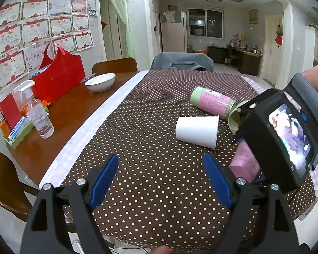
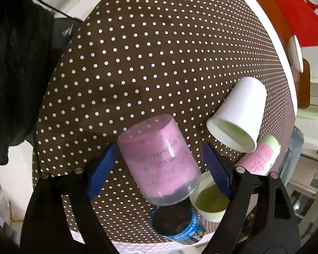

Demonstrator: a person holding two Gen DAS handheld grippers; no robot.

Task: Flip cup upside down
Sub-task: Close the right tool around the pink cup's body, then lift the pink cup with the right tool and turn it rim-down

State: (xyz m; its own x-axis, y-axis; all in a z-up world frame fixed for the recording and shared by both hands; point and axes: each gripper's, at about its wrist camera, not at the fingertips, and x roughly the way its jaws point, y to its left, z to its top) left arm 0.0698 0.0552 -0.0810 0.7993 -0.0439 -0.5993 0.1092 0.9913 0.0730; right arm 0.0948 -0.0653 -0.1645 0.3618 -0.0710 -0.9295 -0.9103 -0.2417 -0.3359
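Observation:
A pink cup lies on its side on the brown polka-dot tablecloth, between the open fingers of my right gripper; the blue pads do not press it. It also shows in the left wrist view, partly hidden by the right gripper's body. A white paper cup lies on its side beside it, seen too in the right wrist view. My left gripper is open and empty above the cloth, short of the white cup.
A pink-and-green cup and a green cup lie nearby, with a blue-rimmed cup at the table edge. On the bare wood at left stand a white bowl, a red bag and a spray bottle.

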